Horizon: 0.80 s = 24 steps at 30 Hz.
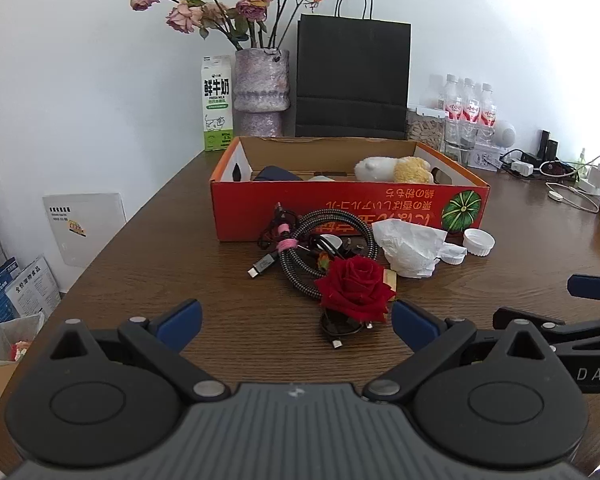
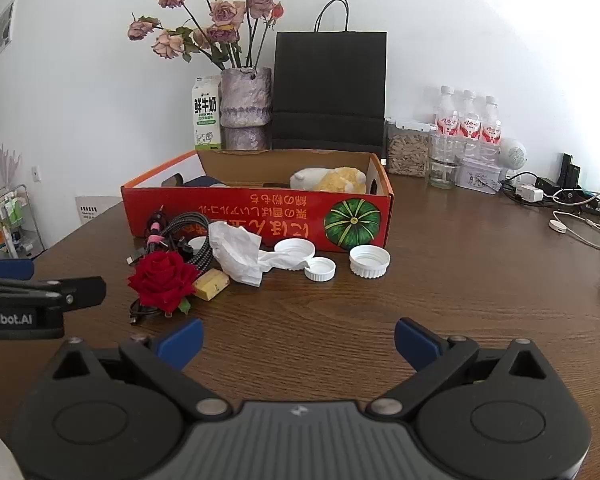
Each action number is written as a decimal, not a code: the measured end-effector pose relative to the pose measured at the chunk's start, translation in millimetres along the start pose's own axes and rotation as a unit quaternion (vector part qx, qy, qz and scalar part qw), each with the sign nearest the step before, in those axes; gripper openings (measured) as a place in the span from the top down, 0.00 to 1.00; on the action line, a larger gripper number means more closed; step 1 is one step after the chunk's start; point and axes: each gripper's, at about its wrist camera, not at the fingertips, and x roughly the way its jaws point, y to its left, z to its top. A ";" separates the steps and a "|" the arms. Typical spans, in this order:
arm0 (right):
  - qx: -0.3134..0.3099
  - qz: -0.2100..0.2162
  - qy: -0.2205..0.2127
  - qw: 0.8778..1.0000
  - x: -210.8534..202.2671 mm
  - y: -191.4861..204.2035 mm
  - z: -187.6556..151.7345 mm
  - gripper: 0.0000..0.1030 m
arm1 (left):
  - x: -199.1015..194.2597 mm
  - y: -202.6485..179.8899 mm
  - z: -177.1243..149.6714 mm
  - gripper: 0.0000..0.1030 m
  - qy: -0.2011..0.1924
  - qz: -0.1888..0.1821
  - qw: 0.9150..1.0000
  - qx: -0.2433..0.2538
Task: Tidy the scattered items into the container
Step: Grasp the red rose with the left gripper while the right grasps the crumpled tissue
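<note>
A red cardboard box stands open on the wooden table with a plush toy inside. In front of it lie a red rose, a coiled braided cable, a crumpled tissue, white caps and a yellow block. My left gripper is open just short of the rose. My right gripper is open over bare table, nearer than the caps.
Behind the box stand a milk carton, a vase of dried roses, a black paper bag and water bottles. Chargers and cables lie at the far right. The table edge drops off at the left.
</note>
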 end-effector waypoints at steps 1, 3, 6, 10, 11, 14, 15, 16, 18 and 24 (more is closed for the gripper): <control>-0.002 0.000 0.001 1.000 2.1 -0.6 0.8 0.01 | 4.4 -2.5 1.2 0.00 0.003 -0.004 1.000 0.002; -0.002 -0.001 0.002 1.000 6.0 -2.6 2.6 0.02 | 11.7 -7.4 3.7 0.00 0.006 -0.007 1.000 0.008; -0.004 -0.003 0.003 1.000 12.7 -7.4 5.5 0.02 | 23.7 -15.5 7.1 0.04 0.010 -0.012 1.000 0.017; -0.011 -0.006 0.009 1.000 24.6 -14.1 10.9 0.03 | 41.1 -23.5 10.7 0.19 0.021 -0.012 0.999 0.024; -0.013 -0.005 0.011 1.000 27.1 -14.8 12.3 0.04 | 45.0 -24.0 11.4 0.20 0.025 -0.012 0.999 0.021; -0.023 0.000 0.016 1.000 34.9 -14.7 14.6 0.04 | 53.2 -24.5 13.3 0.25 0.029 -0.018 0.999 0.014; -0.026 0.003 0.017 1.000 37.6 -13.7 14.9 0.04 | 55.4 -25.2 13.8 0.28 0.030 -0.019 0.999 0.014; -0.029 0.006 0.019 0.999 40.1 -12.8 15.4 0.04 | 57.9 -26.5 14.2 0.36 0.031 -0.021 0.999 0.015; -0.034 0.015 0.024 0.999 46.3 -9.3 17.7 0.04 | 62.6 -25.9 14.8 0.52 0.038 -0.032 0.999 0.011; -0.057 0.028 0.019 0.998 57.1 -0.1 31.3 0.05 | 58.0 -14.3 14.5 0.65 0.028 -0.055 0.998 -0.016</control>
